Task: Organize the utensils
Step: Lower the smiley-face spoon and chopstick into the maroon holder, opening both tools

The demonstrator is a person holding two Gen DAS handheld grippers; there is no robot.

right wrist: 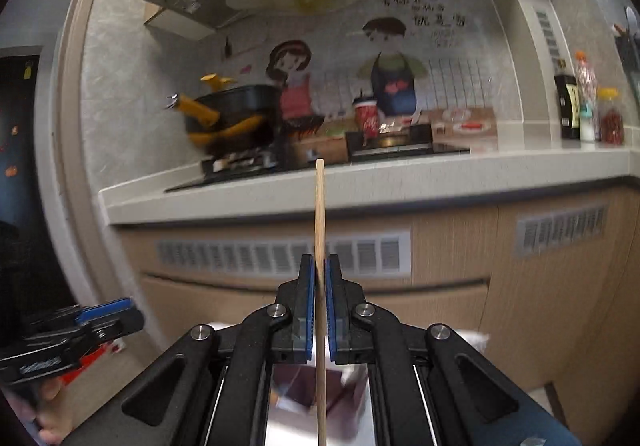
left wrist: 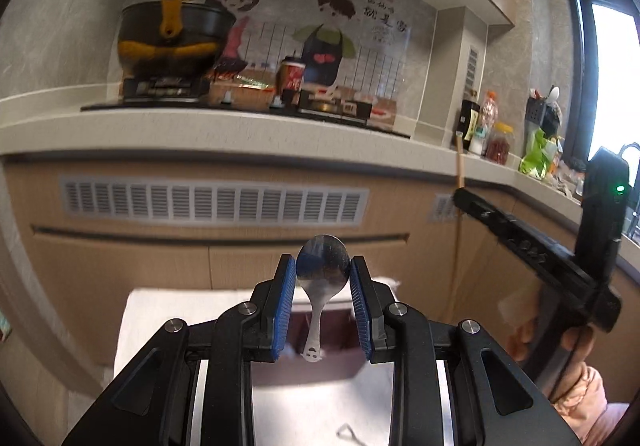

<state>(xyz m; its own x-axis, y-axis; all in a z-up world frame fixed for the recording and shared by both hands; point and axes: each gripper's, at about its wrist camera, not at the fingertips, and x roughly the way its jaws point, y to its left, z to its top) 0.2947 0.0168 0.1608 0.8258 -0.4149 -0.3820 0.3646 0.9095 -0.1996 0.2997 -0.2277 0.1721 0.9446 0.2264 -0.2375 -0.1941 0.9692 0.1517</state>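
My left gripper (left wrist: 323, 278) is shut on a metal spoon (left wrist: 322, 270), held upright by its bowl with the handle hanging down between the blue pads. My right gripper (right wrist: 319, 278) is shut on a wooden chopstick (right wrist: 320, 206) that stands upright, its tip reaching up to counter height. The right gripper also shows at the right of the left wrist view (left wrist: 520, 242) with the chopstick (left wrist: 460, 166) sticking up from it. The left gripper shows at the lower left of the right wrist view (right wrist: 104, 310). Both are held in the air in front of the kitchen cabinets.
A white cloth-covered surface (left wrist: 148, 326) lies below the grippers. Behind is a counter (right wrist: 360, 186) with a stove, a black pot with yellow handles (left wrist: 172, 30), a red cup (right wrist: 366, 118), bottles and jars (right wrist: 588, 106) and a dark utensil holder (left wrist: 538, 110) at the far right.
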